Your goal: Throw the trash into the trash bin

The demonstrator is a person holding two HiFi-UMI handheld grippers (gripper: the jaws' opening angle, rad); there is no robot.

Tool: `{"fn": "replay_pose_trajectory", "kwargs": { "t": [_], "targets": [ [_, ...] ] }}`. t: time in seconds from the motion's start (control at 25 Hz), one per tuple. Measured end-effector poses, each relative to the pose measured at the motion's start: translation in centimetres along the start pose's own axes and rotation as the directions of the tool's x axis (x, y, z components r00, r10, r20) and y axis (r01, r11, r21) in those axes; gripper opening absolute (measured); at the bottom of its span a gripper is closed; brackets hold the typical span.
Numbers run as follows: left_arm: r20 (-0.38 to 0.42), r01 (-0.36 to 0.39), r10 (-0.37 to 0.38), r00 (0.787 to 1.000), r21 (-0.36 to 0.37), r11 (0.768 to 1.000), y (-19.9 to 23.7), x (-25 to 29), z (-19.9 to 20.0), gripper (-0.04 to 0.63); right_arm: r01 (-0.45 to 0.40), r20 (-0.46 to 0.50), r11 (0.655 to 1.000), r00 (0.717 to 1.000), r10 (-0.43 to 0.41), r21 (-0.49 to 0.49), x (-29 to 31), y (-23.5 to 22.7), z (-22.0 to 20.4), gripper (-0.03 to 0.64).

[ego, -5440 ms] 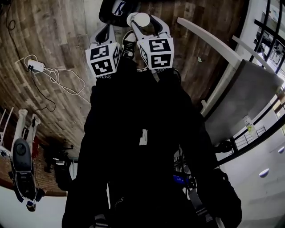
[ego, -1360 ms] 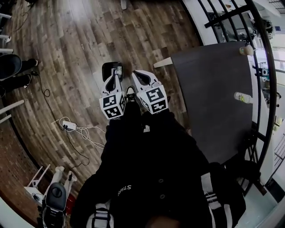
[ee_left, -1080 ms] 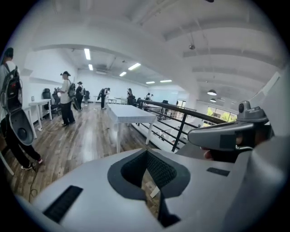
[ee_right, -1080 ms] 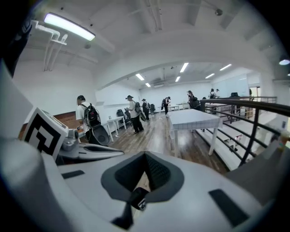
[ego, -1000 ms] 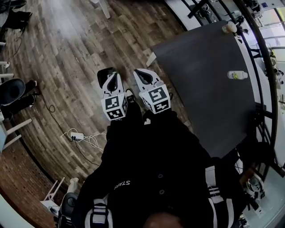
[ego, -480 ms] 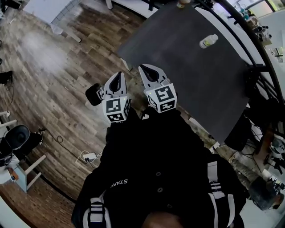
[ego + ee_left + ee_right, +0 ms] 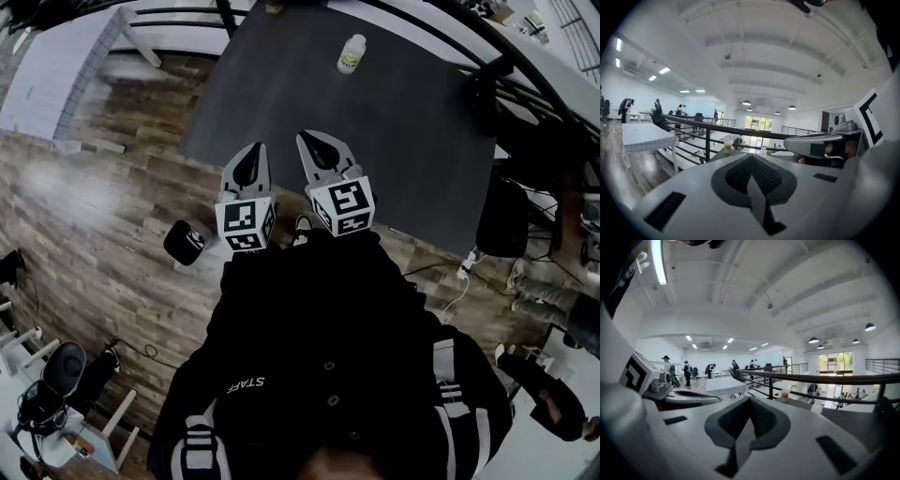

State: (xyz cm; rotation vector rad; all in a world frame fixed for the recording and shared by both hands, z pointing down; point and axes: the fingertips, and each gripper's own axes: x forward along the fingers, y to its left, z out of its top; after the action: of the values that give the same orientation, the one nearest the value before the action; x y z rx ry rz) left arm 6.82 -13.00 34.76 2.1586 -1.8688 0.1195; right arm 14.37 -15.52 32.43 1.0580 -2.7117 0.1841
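You have swung round in the last half second: the dark worktop (image 7: 412,122) now lies dead ahead, with the bottle (image 7: 351,53) on it at 12 o'clock. The trash bin (image 7: 185,242) has slid to 8 o'clock on the floor (image 7: 94,216). Your left hand-held gripper (image 7: 251,161) and right hand-held gripper (image 7: 317,150) are both closed and empty.

A long white ceiling strip lamp (image 7: 657,259) glares; daylight pours through tall far windows (image 7: 758,123). The head view is darker, all edges bend fisheye-like, and close surfaces blur.
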Motion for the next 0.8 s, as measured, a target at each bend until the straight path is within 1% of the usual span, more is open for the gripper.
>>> {"fn": "replay_pose_trajectory", "kwargs": {
  "t": [0.2, 0.44, 0.6, 0.8],
  "targets": [
    [0.011, 0.103, -0.104, 0.995, 0.036, 0.994, -5.6, 4.0, 1.3, 0.0, 0.133, 0.013, 0.991, 0.991, -0.133, 0.03, -3.5, -6.6, -0.3, 0.015],
    [-0.002, 0.187, -0.187, 0.982, 0.056, 0.981, -10.4, 7.2, 1.6, 0.0, 0.246, 0.012, 0.966, 0.969, -0.248, 0.076, -6.7, -12.1, -0.9, 0.015],
    [-0.02, 0.219, -0.218, 0.976, 0.062, 0.974, -12.7, 8.5, 1.1, 0.0, 0.288, 0.004, 0.952, 0.957, -0.29, 0.1, -8.2, -14.4, -1.6, 0.015],
    [-0.026, 0.229, -0.227, 0.973, 0.066, 0.971, -14.4, 9.7, 0.7, 0.0, 0.307, -0.003, 0.945, 0.951, -0.309, 0.115, -9.3, -16.3, -2.4, 0.015]
  ]
}}
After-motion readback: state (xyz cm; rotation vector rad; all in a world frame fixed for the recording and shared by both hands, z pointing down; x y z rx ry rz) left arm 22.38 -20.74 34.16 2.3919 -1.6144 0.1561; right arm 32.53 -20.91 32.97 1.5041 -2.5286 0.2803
